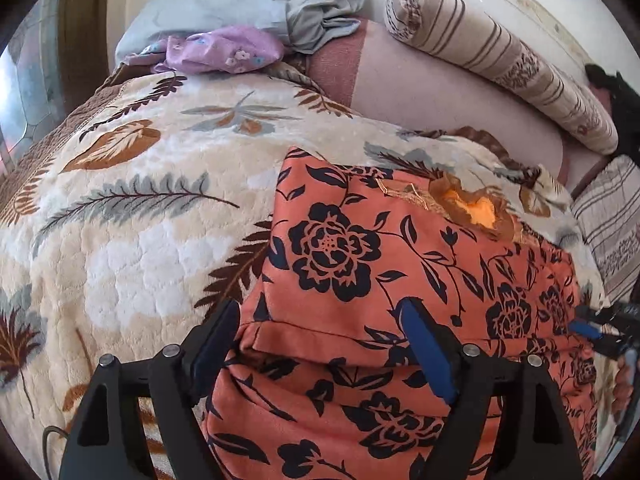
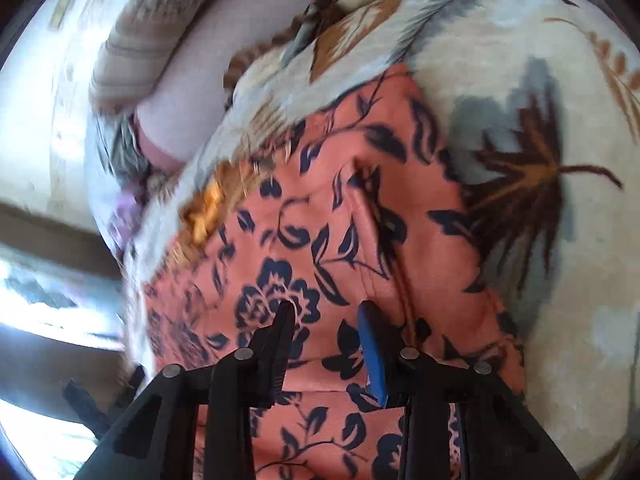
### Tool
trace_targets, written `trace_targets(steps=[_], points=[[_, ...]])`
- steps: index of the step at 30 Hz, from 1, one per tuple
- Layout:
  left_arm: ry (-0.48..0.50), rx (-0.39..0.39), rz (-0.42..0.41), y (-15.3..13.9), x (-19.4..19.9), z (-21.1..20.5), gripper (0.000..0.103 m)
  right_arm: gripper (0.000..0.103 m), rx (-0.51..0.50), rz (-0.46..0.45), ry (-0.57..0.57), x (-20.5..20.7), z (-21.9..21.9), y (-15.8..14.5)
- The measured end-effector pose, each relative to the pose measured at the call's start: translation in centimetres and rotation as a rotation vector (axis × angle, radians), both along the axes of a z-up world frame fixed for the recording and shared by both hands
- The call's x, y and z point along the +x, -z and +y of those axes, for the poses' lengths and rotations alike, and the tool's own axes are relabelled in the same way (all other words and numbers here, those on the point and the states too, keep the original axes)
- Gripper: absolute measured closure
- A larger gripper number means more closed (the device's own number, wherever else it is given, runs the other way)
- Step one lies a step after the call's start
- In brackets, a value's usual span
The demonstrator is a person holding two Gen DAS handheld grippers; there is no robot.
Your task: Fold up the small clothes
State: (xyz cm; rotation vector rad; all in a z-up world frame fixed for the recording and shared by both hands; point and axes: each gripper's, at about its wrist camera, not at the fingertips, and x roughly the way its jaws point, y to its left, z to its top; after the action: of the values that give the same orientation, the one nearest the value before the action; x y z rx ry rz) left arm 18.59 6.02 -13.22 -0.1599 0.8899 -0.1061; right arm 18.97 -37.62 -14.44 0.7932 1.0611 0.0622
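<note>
My left jaws (image 1: pixel 320 344) gape wide and my right jaws (image 2: pixel 326 328) part narrowly, both empty over the orange, black-flowered cotton garment (image 1: pixel 380 264) on the leaf-patterned plush bedspread (image 1: pixel 132 216), where a one-layer pinch could skew the fold.

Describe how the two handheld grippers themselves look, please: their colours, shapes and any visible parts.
The left gripper is matte black plastic, with two angular, tapering fingers hinged on round silver pins. One finger pad is bright blue; the other finger looks dark. The right gripper has the same build: black fingers, silver pins, one blue pad and one dark, ribbed one. No hand or sleeve is visible.
</note>
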Motion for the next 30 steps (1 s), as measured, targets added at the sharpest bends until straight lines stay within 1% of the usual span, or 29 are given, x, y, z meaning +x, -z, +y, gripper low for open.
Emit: trace_targets(steps=[1,2,4,5,6,7,8,9,10,11,12,13,14,15,16,18,20,22,23,25,27,28,30], points=[[0.006,-0.01,0.0,-0.1,0.3,-0.2,0.02,0.042,-0.013,-0.015,-0.012,-0.3,0.1,-0.7],[0.007,-0.023,-0.005,-0.3,0.6,-0.4,0.02,0.028,-0.008,-0.048,-0.034,-0.4,0.3,-1.6],[0.017,-0.041,-0.026,-0.5,1.2,-1.1,0.019,0.027,0.027,-0.085,-0.077,-0.1,0.6,-2.3],[0.02,-0.033,-0.03,-0.4,1.6,-1.5,0.019,0.027,0.038,-0.102,-0.095,0.8,0.9,-2.5],[0.02,-0.021,-0.02,0.2,2.1,-1.8,0.019,0.027,0.039,-0.106,-0.098,1.5,0.8,-2.3],[0.026,-0.014,0.013,1.2,2.8,-2.2,0.019,0.027,0.037,-0.095,-0.09,2.5,0.5,-1.7],[0.032,0.002,0.064,2.6,3.5,-2.4,0.018,0.026,0.031,-0.057,-0.069,3.6,-0.2,-0.4],[0.045,0.044,0.08,3.8,3.8,-2.9,0.018,0.026,0.064,-0.048,-0.05,4.7,-1.1,0.8],[0.068,0.105,0.02,3.8,3.3,-3.8,0.012,0.027,0.13,-0.076,-0.011,5.4,-2.2,1.4],[0.091,0.145,0.02,3.9,3.2,-4.6,0.009,0.027,0.18,-0.085,0.038,5.5,-3.3,1.4],[0.099,0.166,0.024,3.8,3.1,-5.0,0.008,0.027,0.211,-0.091,0.077,5.3,-3.8,1.2],[0.098,0.161,0.024,3.7,3.2,-4.9,0.008,0.027,0.204,-0.11,0.108,4.8,-4.2,0.5],[0.096,0.142,0.037,3.6,3.2,-4.5,0.009,0.026,0.163,-0.12,0.123,4.2,-4.4,-0.1],[0.098,0.128,0.051,3.3,3.2,-4.2,0.009,0.026,0.097,-0.112,0.137,3.2,-4.7,-0.8],[0.106,0.119,0.06,2.7,2.8,-3.8,0.009,0.026,0.079,-0.109,0.132,2.0,-5.0,-1.2],[0.113,0.113,0.037,1.4,1.3,-3.0,0.009,0.026,0.079,-0.093,0.103,-0.9,-5.4,-1.5],[0.118,0.115,0.014,-0.2,-1.2,-1.5,0.009,0.026,0.037,-0.075,0.066,-4.6,-5.7,-1.7],[0.117,0.089,-0.007,-1.7,-4.4,0.4,0.009,0.026,0.001,-0.049,0.025,-8.7,-5.8,-1.9],[0.11,0.078,-0.009,-2.4,-6.2,1.7,0.009,0.026,-0.008,-0.045,0.009,-11.5,-5.8,-2.0],[0.1,0.027,0.002,-3.1,-9.5,3.9,0.009,0.026,0.027,-0.026,-0.013,-15.8,-6.0,-1.6],[0.092,-0.029,0.033,-3.3,-12.7,5.8,0.008,0.026,0.078,-0.011,-0.04,-19.8,-5.7,-1.0],[0.091,-0.054,0.052,-3.2,-14.2,6.6,0.008,0.026,0.08,0.006,-0.053,-21.2,-5.4,-0.8],[0.096,-0.096,0.087,-2.6,-16.9,7.5,0.008,0.026,0.052,0.035,-0.071,-23.9,-4.8,-0.4]])
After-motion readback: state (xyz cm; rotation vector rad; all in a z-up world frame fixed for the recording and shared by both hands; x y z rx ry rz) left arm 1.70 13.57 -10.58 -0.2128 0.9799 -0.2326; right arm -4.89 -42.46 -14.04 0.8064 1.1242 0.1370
